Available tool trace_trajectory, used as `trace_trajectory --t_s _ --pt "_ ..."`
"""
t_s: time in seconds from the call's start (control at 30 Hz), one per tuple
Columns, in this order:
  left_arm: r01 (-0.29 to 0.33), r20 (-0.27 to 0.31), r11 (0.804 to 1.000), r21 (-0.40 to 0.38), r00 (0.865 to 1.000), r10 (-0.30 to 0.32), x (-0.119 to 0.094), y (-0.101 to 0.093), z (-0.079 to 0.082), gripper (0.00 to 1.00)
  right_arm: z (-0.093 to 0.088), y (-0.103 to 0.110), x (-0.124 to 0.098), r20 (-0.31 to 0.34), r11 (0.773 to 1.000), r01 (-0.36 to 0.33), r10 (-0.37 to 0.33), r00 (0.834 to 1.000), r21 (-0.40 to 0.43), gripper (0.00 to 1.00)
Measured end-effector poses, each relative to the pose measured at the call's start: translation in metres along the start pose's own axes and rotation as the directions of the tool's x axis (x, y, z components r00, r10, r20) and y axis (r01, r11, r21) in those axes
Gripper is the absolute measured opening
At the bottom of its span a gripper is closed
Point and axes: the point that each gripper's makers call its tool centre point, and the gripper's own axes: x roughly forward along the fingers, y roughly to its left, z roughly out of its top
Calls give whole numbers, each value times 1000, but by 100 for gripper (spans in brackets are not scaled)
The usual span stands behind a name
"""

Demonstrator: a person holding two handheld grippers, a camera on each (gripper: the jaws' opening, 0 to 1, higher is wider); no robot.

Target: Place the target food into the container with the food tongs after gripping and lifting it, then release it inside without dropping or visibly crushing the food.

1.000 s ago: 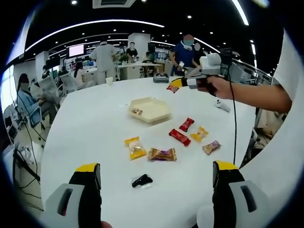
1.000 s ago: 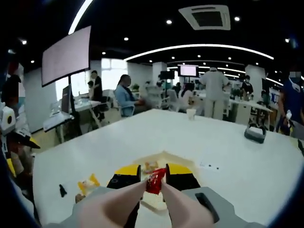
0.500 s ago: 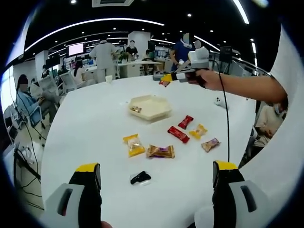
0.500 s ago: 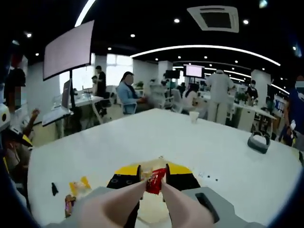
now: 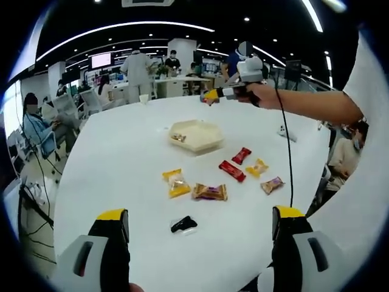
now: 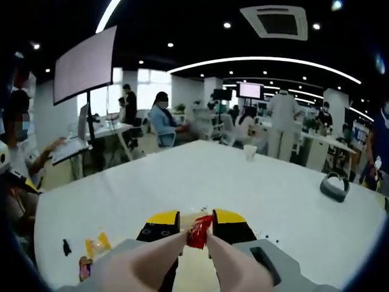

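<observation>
Currently the right hand-held gripper (image 6: 194,226) is pinching a red-wrapped candy (image 6: 199,230) in its tongs (image 6: 182,252), held high above the desk (image 5: 121,152) over the hexagonal container (image 5: 196,134). The left hand-held gripper (image 5: 197,225) is spread and idle. Risk: releasing from this height, the candy could bounce out or miss; squeezing harder could crush it.

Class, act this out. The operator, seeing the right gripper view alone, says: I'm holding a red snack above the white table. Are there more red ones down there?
Observer: Yes, two red packets lie on the table beside the tray.
Operator: Is that tray empty?
Observer: No, a small snack sits near one edge inside it.
Operator: What is the left gripper doing?
Observer: The left gripper is open above the table, holding nothing.
</observation>
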Motion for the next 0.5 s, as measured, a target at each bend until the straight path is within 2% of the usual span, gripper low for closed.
trace_trajectory --t_s 0.17,0.27,0.3,0.4,0.5 --pt "5 14 1000 -26 1000 -4 0 -5 -3 99 7 -7 3 -7 1000 6 -6 1000 -4 20" --pt "-2 0 1000 -21 1000 2 -2 -2 -6 98 13 -12 5 10 999 7 -8 1000 41 20" --pt "-14 17 1000 -27 1000 15 -5 3 -3 99 14 -17 10 -1 1000 12 -12 1000 10 20" --pt "-49 31 997 -52 998 51 -9 11 -3 98 15 -22 14 -8 1000 13 -13 1000 1 20" --pt "-56 43 996 -70 997 59 -12 12 -3 98 20 -30 15 -9 1000 21 -21 1000 -1 20"
